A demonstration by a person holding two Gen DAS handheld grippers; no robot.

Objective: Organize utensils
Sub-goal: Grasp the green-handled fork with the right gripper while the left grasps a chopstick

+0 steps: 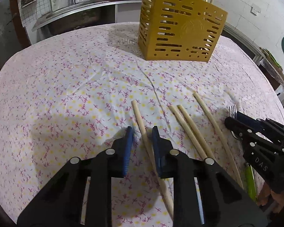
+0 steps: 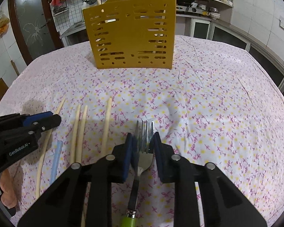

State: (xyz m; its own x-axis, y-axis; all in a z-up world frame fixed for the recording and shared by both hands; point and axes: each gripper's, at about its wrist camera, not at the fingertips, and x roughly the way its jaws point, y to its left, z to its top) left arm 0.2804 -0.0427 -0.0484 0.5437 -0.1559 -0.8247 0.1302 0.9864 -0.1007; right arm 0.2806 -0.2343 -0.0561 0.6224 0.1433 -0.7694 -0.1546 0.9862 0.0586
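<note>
Left gripper (image 1: pixel 142 130): its blue-padded fingers (image 1: pixel 128 143) stand narrow on either side of one pale wooden chopstick (image 1: pixel 142 126); the right pad lies against the stick, while a slim gap shows at the left pad, so a firm grip cannot be told.
Right gripper (image 2: pixel 142 138): its fingers (image 2: pixel 129 151) are drawn in narrow about the head of a steel fork with a green handle (image 2: pixel 144 141); the pads sit at the outer tines, touching or all but touching.
Pale wooden chopstick: lies flat on the worktop near its near edge, pointing toward the far edge.
Fork: flat on the cloth near the near edge, tines toward the far edge, green handle toward the camera.
Other chopsticks: a touching pair (image 1: pixel 189 130) and a single stick (image 1: pixel 214 126) lie between the two grippers, roughly parallel.
Light blue stick (image 2: pixel 55 160): lies near the near edge, just beside the left gripper, seen in the right wrist view.
Yellow slotted plastic utensil holder (image 2: pixel 130 36): upright toward the far edge, with chopsticks standing in it.
Worktop (image 1: pixel 66 87): covered by a white cloth with pink and yellow flowers.
</note>
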